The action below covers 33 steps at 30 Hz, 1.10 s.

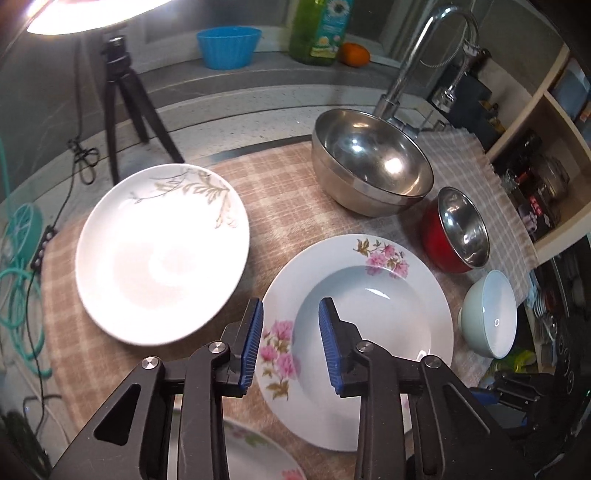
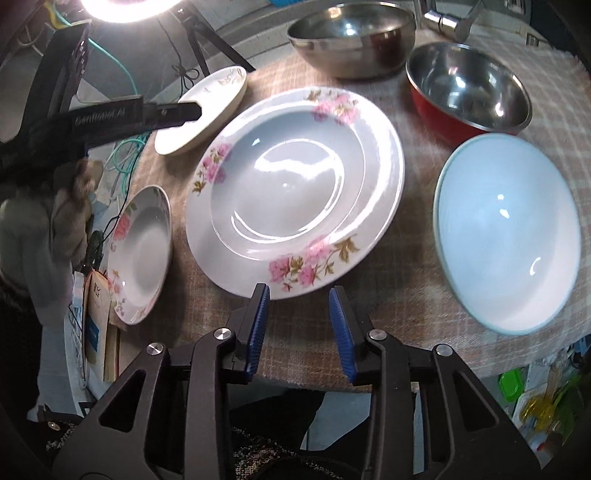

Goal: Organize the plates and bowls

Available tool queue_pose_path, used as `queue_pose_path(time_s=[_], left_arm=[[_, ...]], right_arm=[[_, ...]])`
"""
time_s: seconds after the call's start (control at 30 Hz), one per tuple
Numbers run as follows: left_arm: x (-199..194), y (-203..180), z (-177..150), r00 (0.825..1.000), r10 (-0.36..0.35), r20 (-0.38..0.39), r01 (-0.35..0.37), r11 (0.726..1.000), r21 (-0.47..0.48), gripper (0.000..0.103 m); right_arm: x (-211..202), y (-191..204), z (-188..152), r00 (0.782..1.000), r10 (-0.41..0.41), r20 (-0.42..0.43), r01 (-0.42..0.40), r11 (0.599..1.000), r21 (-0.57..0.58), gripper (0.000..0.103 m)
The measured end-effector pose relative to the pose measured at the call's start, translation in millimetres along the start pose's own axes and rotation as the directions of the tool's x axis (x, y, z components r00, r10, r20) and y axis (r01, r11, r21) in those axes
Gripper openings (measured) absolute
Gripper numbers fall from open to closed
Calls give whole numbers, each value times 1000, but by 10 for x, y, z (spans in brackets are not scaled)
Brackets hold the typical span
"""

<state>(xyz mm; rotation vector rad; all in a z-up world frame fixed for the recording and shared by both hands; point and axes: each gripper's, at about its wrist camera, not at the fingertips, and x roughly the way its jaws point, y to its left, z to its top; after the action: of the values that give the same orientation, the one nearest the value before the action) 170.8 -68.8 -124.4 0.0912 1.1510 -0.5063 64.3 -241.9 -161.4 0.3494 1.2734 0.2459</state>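
Observation:
A large deep plate with pink flowers [image 1: 369, 295] [image 2: 295, 184] lies on the checked cloth [image 1: 295, 206]. My left gripper [image 1: 291, 314] hovers over its left rim, open, with nothing pressed between the pads. My right gripper [image 2: 299, 295] hangs just before the plate's near rim, also open and empty. A white plate with a brown leaf print [image 1: 162, 251] [image 2: 207, 107] lies to the left. A small floral plate [image 2: 142, 254] sits at the near left. Behind are a large steel bowl [image 1: 373, 162] [image 2: 351, 37] and a red bowl [image 1: 458, 232] [image 2: 469, 88]. A pale green bowl [image 1: 487, 314] [image 2: 506, 232] stands on the right.
A black tripod [image 1: 122, 92] stands at the back left under a bright lamp. A tap [image 1: 417, 55] rises behind the steel bowl. A blue bowl [image 1: 229, 46], a green bottle [image 1: 319, 29] and an orange [image 1: 354, 54] sit on the ledge. Shelves [image 1: 535, 147] are at right. The table edge [image 2: 314, 384] is near.

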Motion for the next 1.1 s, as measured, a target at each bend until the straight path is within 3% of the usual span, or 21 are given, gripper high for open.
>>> queue_pose_path(time_s=[0.4, 0.93, 1.1], left_arm=[[433, -24, 315, 993, -80, -91, 84, 995, 44, 26], [735, -111, 522, 986, -67, -155, 85, 990, 113, 25], [802, -139, 570, 980, -79, -183, 102, 987, 121, 26]], right_arm=[[210, -20, -10, 998, 23, -50, -21, 999, 43, 32], [205, -262, -80, 994, 84, -70, -73, 988, 139, 32], [171, -322, -89, 992, 118, -39, -110, 980, 169, 32]])
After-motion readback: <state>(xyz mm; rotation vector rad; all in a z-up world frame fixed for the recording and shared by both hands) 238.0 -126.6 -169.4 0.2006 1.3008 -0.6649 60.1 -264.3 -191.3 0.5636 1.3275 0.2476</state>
